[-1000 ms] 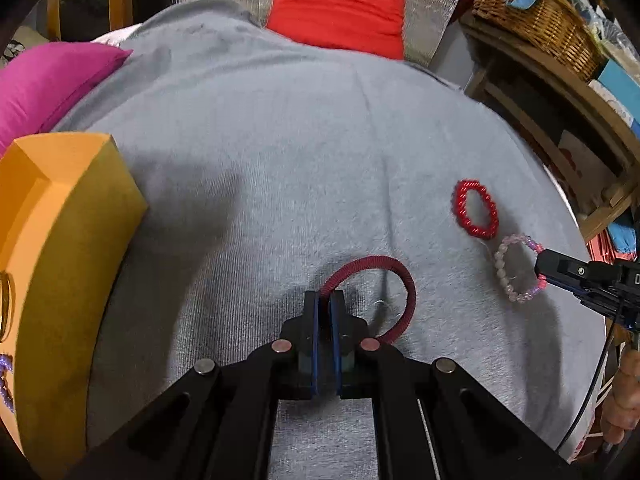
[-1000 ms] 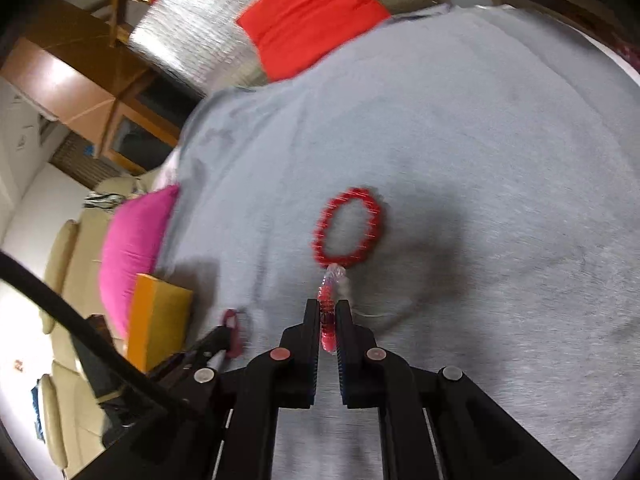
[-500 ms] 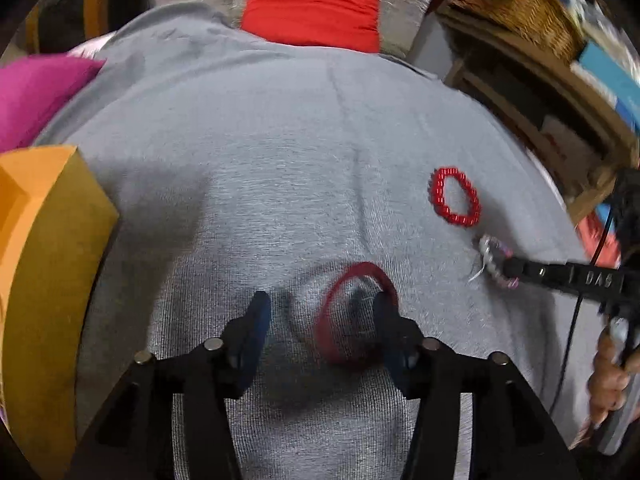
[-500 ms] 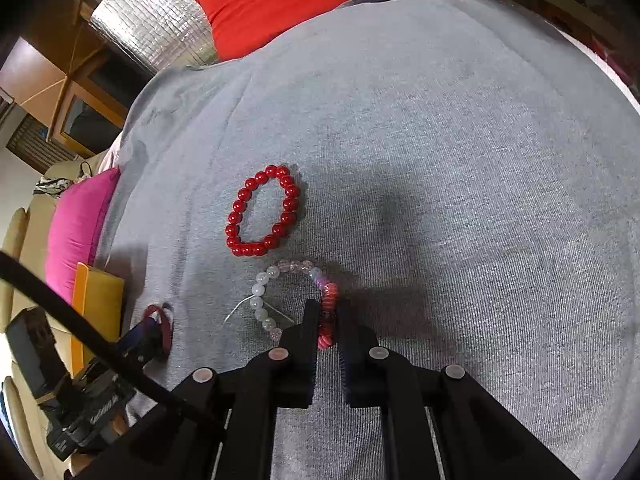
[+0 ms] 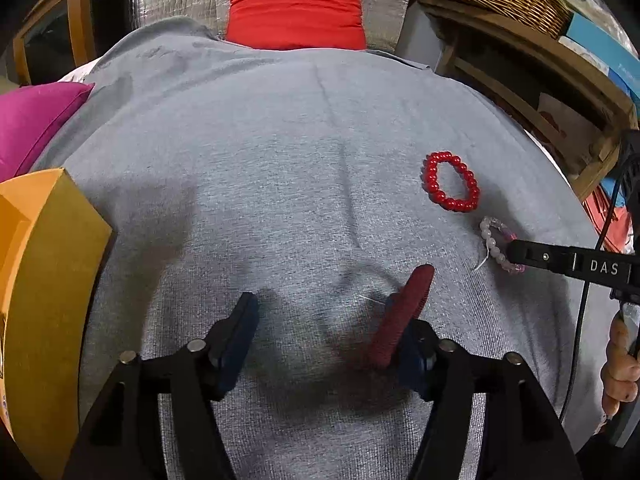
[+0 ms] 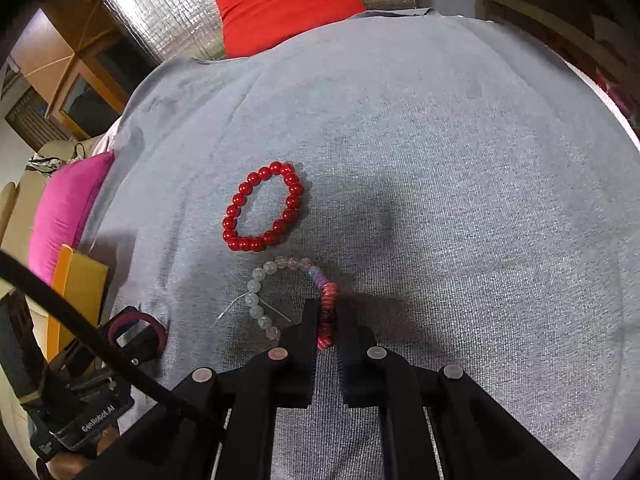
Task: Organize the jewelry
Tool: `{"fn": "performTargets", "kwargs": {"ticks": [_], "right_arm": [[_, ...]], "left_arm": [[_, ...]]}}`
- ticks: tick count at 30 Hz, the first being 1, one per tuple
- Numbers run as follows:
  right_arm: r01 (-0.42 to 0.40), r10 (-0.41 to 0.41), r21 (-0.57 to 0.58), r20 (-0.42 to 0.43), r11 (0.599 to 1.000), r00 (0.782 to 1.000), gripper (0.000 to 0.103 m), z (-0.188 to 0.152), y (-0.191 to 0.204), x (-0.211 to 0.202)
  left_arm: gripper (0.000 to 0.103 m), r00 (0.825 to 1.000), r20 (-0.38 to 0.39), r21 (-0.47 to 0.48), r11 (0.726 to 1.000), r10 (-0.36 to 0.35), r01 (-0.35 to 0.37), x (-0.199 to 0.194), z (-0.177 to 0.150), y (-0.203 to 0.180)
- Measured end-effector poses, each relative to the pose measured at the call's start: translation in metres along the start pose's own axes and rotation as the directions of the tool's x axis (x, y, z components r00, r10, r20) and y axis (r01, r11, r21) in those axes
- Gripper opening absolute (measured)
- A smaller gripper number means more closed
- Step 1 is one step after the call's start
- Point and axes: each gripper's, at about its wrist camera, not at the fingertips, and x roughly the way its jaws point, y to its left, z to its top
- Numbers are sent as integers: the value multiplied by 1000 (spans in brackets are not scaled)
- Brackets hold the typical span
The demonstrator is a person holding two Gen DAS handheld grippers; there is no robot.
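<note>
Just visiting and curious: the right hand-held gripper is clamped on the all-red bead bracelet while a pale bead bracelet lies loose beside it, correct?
Not quite. In the right wrist view the right hand-held gripper is clamped on the pale bead bracelet, at its pink section. The all-red bead bracelet is the one lying loose beside it.

Orange box cut off; contents unreadable.

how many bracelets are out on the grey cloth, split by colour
bright red bead bracelet: 1
pale clear-and-pink bead bracelet: 1
dark red woven bangle: 1
total: 3
</note>
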Motion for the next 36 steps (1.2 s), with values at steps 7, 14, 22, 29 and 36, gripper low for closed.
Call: {"fn": "performTargets", "kwargs": {"ticks": [7, 14, 22, 29, 36], "right_arm": [[-3, 3, -1, 3, 1000, 1000, 11, -1, 1, 0], [-9, 9, 5, 2, 1000, 1000, 11, 2, -6, 0], [1, -2, 15, 11, 1000, 1000, 11, 0, -4, -3], [34, -34, 14, 23, 999, 999, 11, -3, 1, -4], [95, -93, -22, 59, 995, 994, 13, -7, 16, -3]], "left_arm": [[81, 1000, -15, 7, 1000, 1, -1, 1, -1, -6], [98, 998, -62, 68, 997, 29, -25, 6, -2, -23], [98, 992, -113, 35, 998, 56, -53, 6, 6, -25], [98, 991, -118, 27, 998, 66, -63, 6, 11, -26], [77, 995, -83, 41, 998, 49, -45, -2, 4, -25]]}}
